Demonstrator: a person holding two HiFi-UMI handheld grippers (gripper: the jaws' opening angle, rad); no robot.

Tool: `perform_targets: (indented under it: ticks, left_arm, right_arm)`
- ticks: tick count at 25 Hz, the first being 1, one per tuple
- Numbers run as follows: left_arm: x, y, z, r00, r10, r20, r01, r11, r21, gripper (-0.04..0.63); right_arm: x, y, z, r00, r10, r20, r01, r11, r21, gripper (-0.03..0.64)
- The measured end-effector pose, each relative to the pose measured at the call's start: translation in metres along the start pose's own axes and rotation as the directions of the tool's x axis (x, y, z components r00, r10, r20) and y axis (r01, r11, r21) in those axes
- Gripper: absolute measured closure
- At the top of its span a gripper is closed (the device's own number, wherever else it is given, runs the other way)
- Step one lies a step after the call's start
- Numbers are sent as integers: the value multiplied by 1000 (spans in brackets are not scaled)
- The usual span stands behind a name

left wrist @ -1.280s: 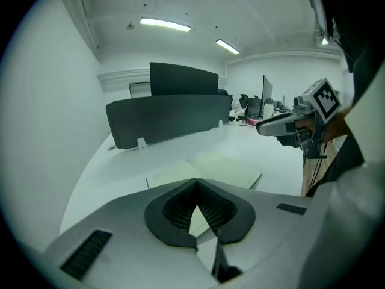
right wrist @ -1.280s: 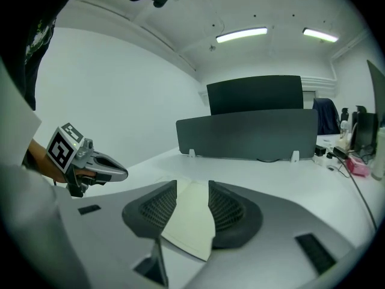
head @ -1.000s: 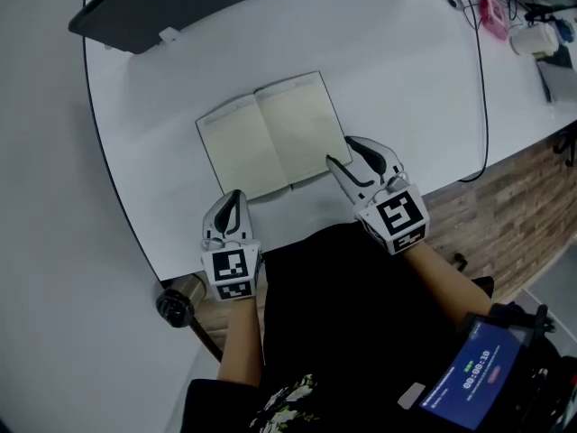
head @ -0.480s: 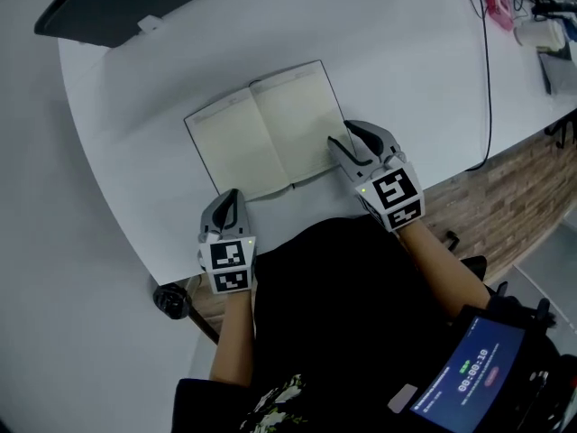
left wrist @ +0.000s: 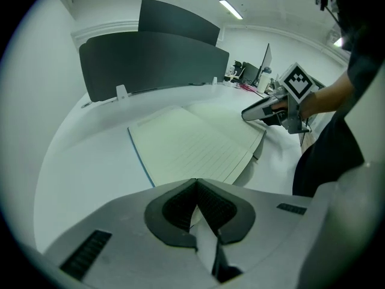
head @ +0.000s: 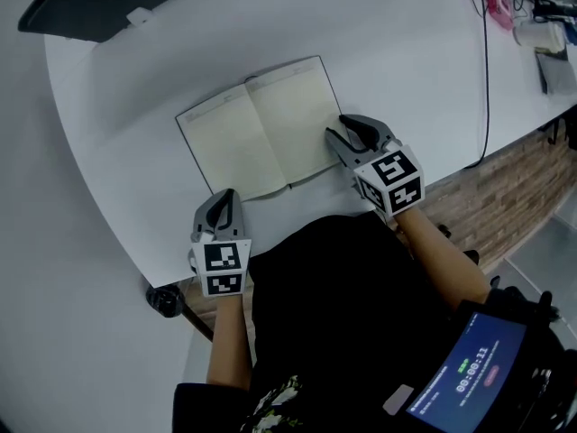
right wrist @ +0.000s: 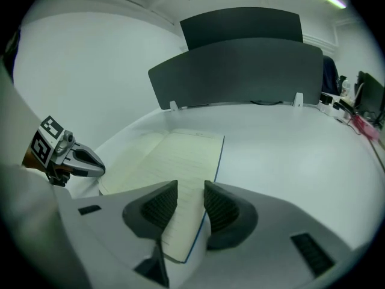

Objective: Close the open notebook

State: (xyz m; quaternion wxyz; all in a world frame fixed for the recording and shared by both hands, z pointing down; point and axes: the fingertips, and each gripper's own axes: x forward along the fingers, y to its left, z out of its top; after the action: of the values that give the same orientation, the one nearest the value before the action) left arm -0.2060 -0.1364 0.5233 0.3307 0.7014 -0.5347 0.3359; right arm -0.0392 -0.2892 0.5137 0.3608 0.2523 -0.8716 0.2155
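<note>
Your white table (head: 406,70) curves round in front of you. An open notebook (head: 257,129) lies flat on it, just ahead of your left fingers (head: 224,207), its right edge at your right fingers (head: 359,133). A black cable (head: 487,88) trails well outside the right fingers. A dark divider (head: 99,3) stands far beyond both.

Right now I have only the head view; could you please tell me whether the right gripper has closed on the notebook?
Observer: Not yet. In its own view the right gripper has its jaws apart; they have just been closing, and the notebook shows its right page edge in the gap, unpressed.
Operator: Thank you. And the left gripper?
Observer: The left gripper has its jaws together, nothing between them.
Operator: Can you see the cover?
Observer: Yes, a thin blue cover edge runs along that page's outer side.
</note>
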Motion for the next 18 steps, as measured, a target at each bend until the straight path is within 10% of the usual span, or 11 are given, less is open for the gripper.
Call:
perform_targets:
  ticks: [13,18]
  left_arm:
    - [7,-8,6,999,-37,-22,38,999,18,589]
    - [9,-14,9,999,-50,-14,50,999,-3,589]
  right_arm:
    - [13,29,5,996,73,-44,-75,996,-42,426]
    - [22,57,9,992,114,-57,-120,985,-125,537]
